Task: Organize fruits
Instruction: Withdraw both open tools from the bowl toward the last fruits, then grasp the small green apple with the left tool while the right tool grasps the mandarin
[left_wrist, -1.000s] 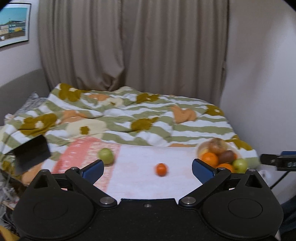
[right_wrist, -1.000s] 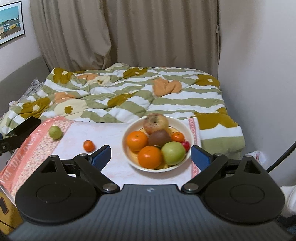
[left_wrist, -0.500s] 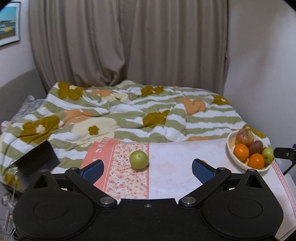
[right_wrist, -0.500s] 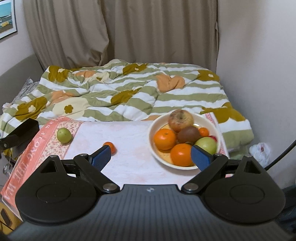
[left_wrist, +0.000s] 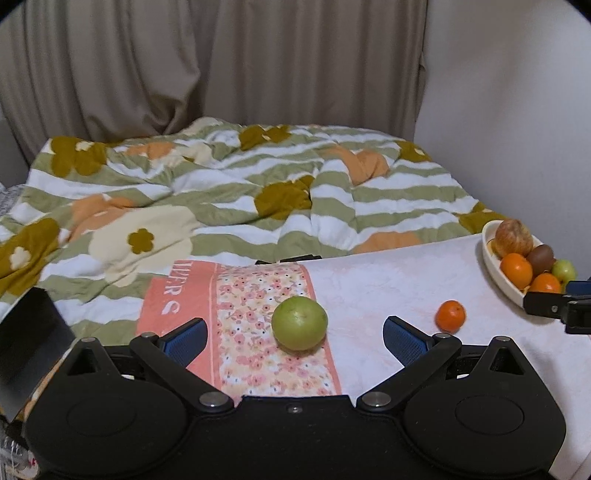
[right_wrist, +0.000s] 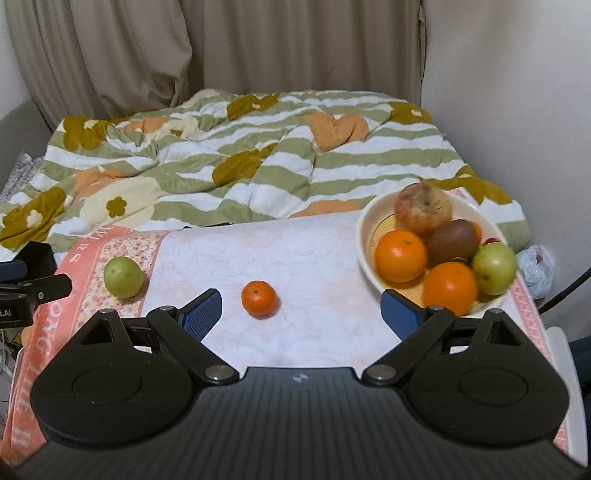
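Left claw (left_wrist: 294, 338), released, faces green apple (left_wrist: 299, 323); right view shows bowl (right_wrist: 365, 229) fully.

Beige curtains (left_wrist: 221, 66) behind bed – striped floral duvet (right_wrist: 258, 147); white wall (right_wrist: 517, 92) right.

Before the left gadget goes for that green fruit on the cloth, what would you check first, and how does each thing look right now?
1. Left gripper open wide enough: ok, fingers spread wider than the green fruit.
2. Fruit lined up between them: ok, roughly centred.
3. Fruit free of neighbours: ok, the small orange lies apart to its right.
4. Right gripper out of the way: ok, open, empty, over by the bowl.
5. Room in the bowl: cannot tell, it already looks crowded.
6. Fruit resting steady on the cloth: cannot tell.
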